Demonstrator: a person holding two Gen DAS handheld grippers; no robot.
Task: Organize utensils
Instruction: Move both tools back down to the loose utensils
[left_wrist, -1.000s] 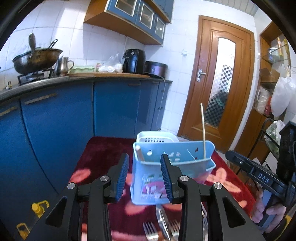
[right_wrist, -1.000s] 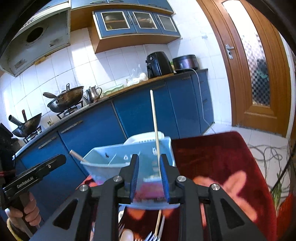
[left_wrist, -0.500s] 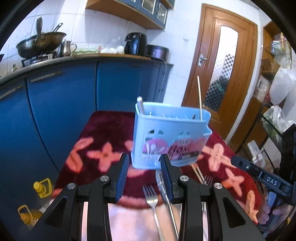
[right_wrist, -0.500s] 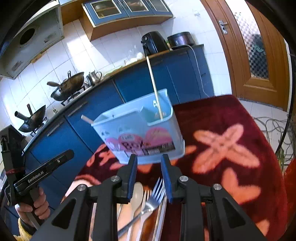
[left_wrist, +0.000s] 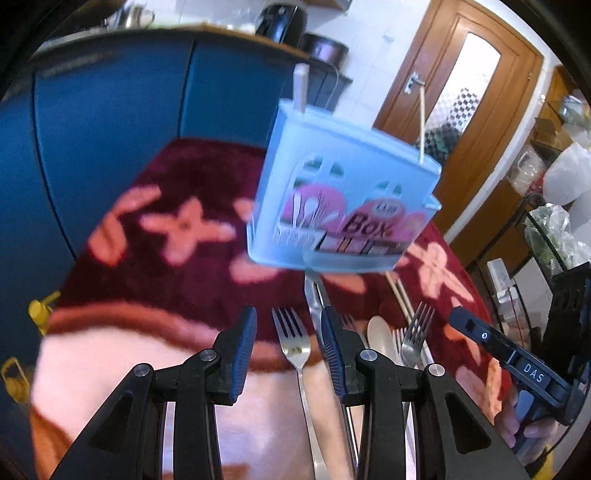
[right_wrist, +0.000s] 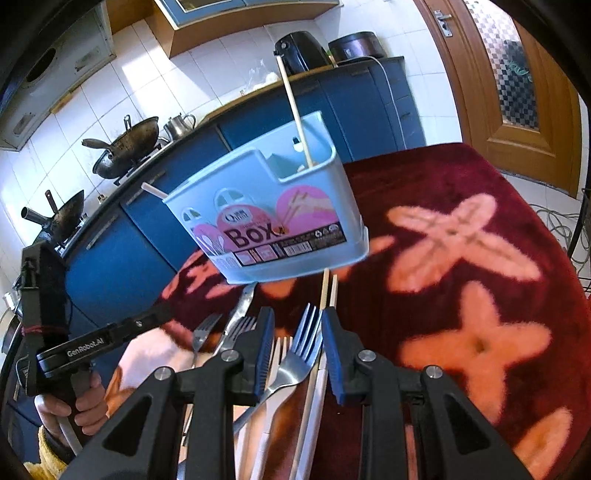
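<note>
Task barely started, by my read: blue utensil box (right_wrist: 273, 218) on the red flowered cloth (right_wrist: 461, 229) holds just one chopstick (right_wrist: 293, 107) at its right end & a pale handle (left_wrist: 300, 86) at its left, rest unsorted. In front of the box lie forks (left_wrist: 293, 343), a spoon (left_wrist: 382, 338), a knife (left_wrist: 314, 299) & 2 chopsticks (right_wrist: 328, 291). Left gripper (left_wrist: 288, 350) jaws parted w/ a fork between, not gripped; right gripper (right_wrist: 297, 354) jaws released astride another fork (right_wrist: 295, 360), nothing held

The box (right_wrist: 280, 218) is pale blue with a pink label. Under it, the cloth (right_wrist: 461, 266) is dark red with salmon-pink flowers. Behind it stand deep blue cabinets (right_wrist: 155, 229) and white tiles (right_wrist: 155, 92).
</note>
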